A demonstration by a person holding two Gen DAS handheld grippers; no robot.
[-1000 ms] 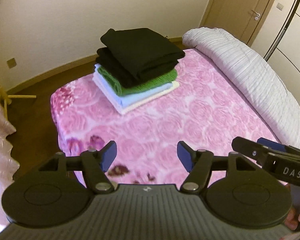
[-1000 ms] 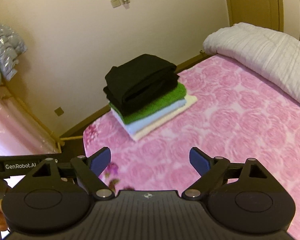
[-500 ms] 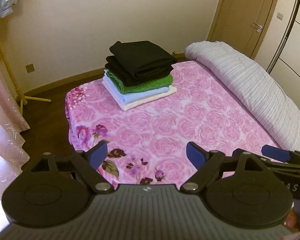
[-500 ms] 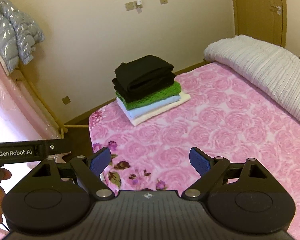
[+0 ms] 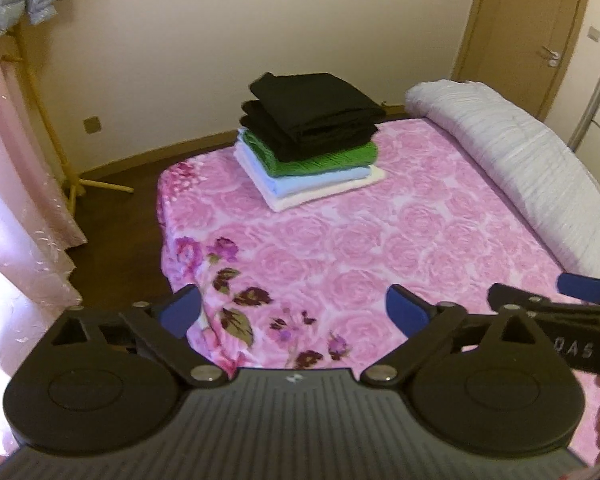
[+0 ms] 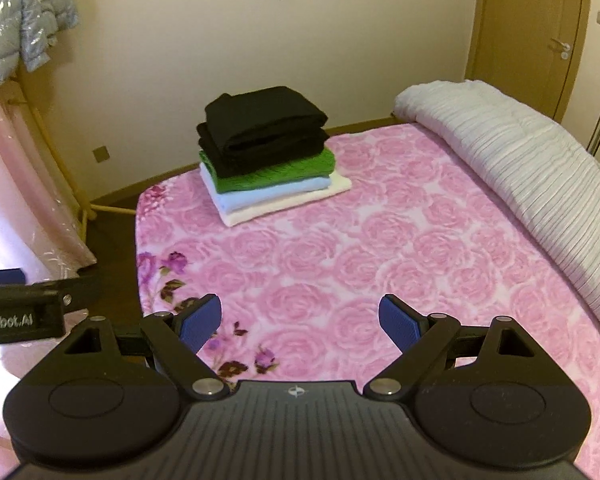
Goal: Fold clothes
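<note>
A stack of folded clothes [image 5: 308, 140] [image 6: 266, 148] sits at the far corner of the pink rose bedspread [image 5: 360, 248] [image 6: 360, 248]: black on top, then green, light blue and cream. My left gripper [image 5: 294, 312] hovers over the near end of the bed, well back from the stack, its jaws opening wide with nothing between them. In the right wrist view my right gripper [image 6: 300, 318] is open and empty too, beside the left one. The right gripper's blue finger [image 5: 584, 286] shows at the right edge of the left wrist view.
A rolled white quilt [image 5: 520, 168] [image 6: 520, 160] lies along the bed's right side. A pink curtain [image 5: 16, 200] and a yellow coat stand [image 5: 52, 120] with a silver puffer jacket [image 6: 20, 32] stand to the left. A wooden door [image 6: 532, 40] is behind.
Both grippers have drawn back from the stack, so more of the bed and room shows. The left jaws have spread wider. The stack has stayed put.
</note>
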